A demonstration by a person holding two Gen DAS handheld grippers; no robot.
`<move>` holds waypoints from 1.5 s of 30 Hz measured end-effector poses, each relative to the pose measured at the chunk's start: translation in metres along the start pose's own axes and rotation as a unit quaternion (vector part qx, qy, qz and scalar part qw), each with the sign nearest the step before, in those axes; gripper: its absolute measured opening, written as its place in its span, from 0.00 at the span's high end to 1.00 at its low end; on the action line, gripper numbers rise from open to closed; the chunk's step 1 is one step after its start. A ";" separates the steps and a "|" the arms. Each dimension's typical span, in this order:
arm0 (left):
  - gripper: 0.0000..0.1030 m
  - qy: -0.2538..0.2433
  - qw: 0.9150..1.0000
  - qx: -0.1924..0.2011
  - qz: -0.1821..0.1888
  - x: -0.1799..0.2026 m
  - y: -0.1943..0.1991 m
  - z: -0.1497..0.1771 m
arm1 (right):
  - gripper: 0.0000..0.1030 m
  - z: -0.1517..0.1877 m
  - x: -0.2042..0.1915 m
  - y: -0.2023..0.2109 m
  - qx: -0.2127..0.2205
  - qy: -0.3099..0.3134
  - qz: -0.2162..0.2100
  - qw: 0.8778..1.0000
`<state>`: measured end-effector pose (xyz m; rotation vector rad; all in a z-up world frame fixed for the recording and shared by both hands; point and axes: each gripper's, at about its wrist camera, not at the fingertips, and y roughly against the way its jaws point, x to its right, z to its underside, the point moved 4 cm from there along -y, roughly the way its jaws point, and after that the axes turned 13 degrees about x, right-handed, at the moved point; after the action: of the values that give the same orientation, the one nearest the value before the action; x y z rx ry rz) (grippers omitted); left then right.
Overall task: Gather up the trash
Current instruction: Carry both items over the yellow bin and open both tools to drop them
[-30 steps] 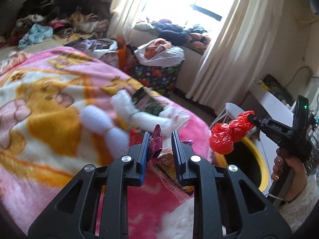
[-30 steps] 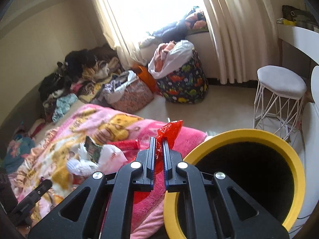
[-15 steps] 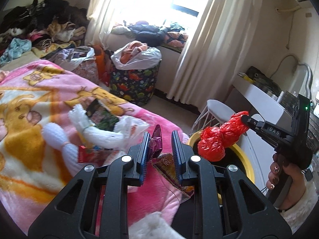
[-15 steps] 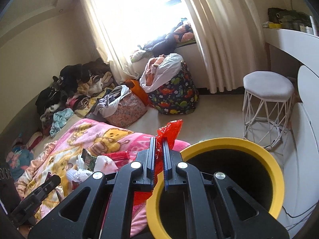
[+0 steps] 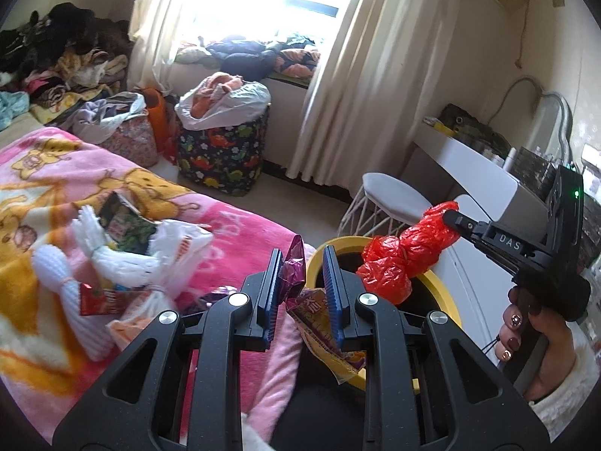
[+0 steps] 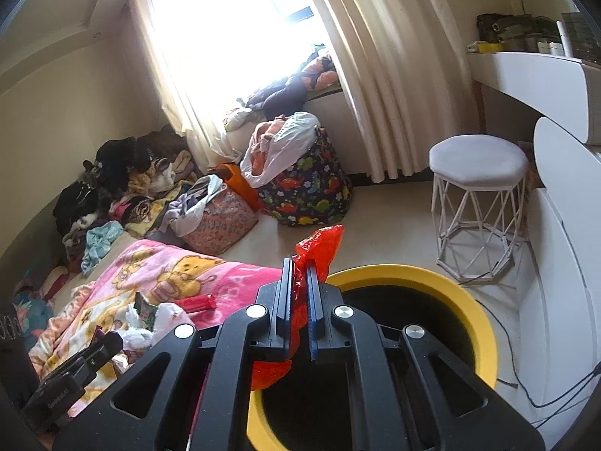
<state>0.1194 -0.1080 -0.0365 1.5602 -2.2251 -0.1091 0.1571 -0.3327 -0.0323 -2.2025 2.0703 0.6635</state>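
My left gripper (image 5: 300, 259) is shut on a purple snack wrapper (image 5: 295, 268) that hangs down between the fingers, just left of the yellow-rimmed black bin (image 5: 439, 293). My right gripper (image 6: 299, 274) is shut on a crumpled red plastic bag (image 6: 323, 244) and holds it over the bin's rim (image 6: 394, 272). In the left wrist view the red bag (image 5: 405, 255) hangs above the bin opening. More trash lies on the pink blanket (image 5: 233, 221): a white plastic bag (image 5: 180, 240), a dark snack packet (image 5: 124, 221) and a red wrapper (image 5: 97, 297).
A white stool (image 6: 477, 165) stands beyond the bin, a white desk (image 6: 533, 75) to the right. A dinosaur-print laundry bag (image 6: 304, 191) and piles of clothes (image 6: 124, 188) sit by the curtained window. A cable (image 6: 526, 376) runs along the floor.
Both grippers have swung right, away from the bed toward the bin. The bin now sits closer under the left gripper, and the red bag has come over the bin opening.
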 end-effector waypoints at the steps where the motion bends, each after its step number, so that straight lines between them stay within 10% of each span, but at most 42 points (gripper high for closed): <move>1: 0.84 -0.001 1.000 -0.003 0.003 0.003 -0.003 0.002 | 0.94 0.000 0.003 0.000 0.000 -0.001 0.003 1.000; 41: 0.81 -0.048 0.994 -0.090 0.042 0.058 -0.098 0.058 | 0.91 0.029 0.077 -0.016 -0.043 -0.020 0.089 0.995; 45: 0.65 -0.043 0.994 -0.094 0.039 0.054 -0.098 0.059 | 0.89 0.034 0.073 -0.020 -0.052 -0.016 0.084 0.995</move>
<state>0.1685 -0.2037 -0.1037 1.3922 -2.2649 -0.3582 0.1682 -0.3885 -0.0928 -2.0699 2.2722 0.8317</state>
